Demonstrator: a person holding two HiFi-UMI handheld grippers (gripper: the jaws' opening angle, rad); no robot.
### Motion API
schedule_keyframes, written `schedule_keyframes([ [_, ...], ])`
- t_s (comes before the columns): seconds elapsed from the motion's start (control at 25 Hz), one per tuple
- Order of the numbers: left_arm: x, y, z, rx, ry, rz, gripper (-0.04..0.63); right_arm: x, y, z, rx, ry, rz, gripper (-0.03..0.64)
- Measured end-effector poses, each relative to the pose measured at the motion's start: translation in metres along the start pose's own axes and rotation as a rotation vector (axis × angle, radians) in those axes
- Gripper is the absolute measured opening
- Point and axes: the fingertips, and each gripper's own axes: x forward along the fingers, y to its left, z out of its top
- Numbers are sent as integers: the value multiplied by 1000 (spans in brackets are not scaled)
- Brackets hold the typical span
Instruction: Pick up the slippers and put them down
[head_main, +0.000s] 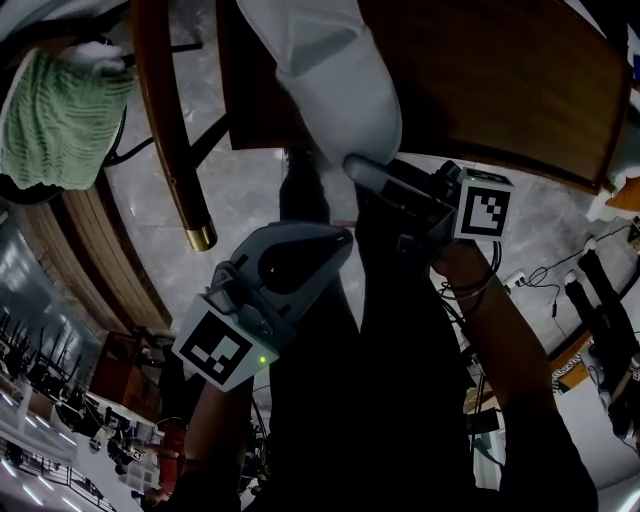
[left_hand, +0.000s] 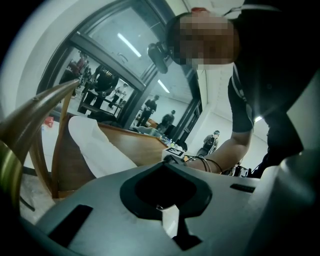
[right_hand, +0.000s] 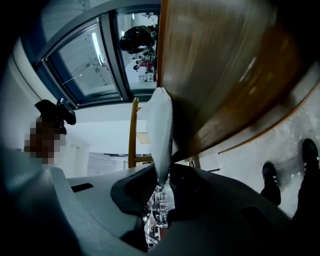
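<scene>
At the near edge of the wooden surface (head_main: 480, 90) lies a white slipper (head_main: 330, 90), its end reaching just past the rim. The right tongs (head_main: 358, 170) are closed on that end, and the right gripper view shows its thin edge pinched between the jaws. The left tongs (head_main: 335, 240) hang lower, near the slipper but apart from it, their jaws together with nothing between them.

We judge the slipper light and soft, the thin kind that folds. Held by one end it will likely droop, so a grip further in on the sole, or on the band across the top, would carry it more steadily. It should not break or slip much.

The rim sits directly under the grip, so we would lift before drawing back. A chair leg (head_main: 170, 130) stands to the left, well apart. The floor (head_main: 240, 190) between leg and surface lies bare. We see no second slipper.
</scene>
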Motion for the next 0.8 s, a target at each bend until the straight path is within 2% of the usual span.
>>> schedule_keyframes([
  [0.28, 5, -3, 3, 9, -5, -4, 11, -7, 4, 2, -15, -6, 27, 67],
  [0.52, 0, -2, 10, 36, -11, 3, 11, -2, 29, 5, -52, -34, 84, 67],
  [0.8, -17, -7, 57, 121, -40, 46, 11, -15, 89, 19, -216, -47, 92, 67],
])
